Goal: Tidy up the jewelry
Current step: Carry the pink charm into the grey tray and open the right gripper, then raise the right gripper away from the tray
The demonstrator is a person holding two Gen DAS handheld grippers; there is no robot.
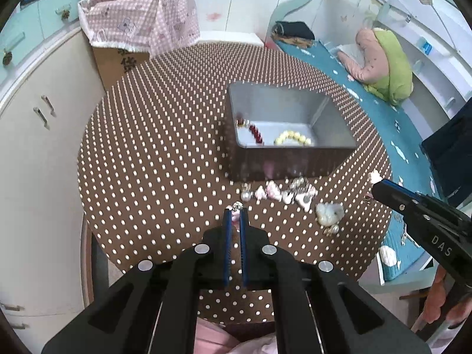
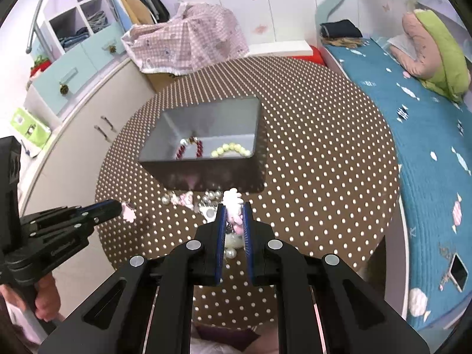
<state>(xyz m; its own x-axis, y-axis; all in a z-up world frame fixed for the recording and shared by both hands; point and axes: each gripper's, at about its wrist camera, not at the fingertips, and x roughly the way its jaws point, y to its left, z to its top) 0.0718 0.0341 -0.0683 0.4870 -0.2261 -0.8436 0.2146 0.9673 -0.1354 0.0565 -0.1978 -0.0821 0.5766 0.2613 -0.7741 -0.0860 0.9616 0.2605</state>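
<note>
A round bench covered in a brown cloth with white polka dots carries an open grey rectangular metal tin near its middle. Just in front of the tin, toward the near edge, lies a loose cluster of white and pale pink pearl-trimmed hair clips and earrings.

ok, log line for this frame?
left gripper: shut on pink charm | right gripper: shut on white-pink piece | tin: two bracelets inside

dull grey metal tin on matt polka-dot cloth, glossy beads inside.
</note>
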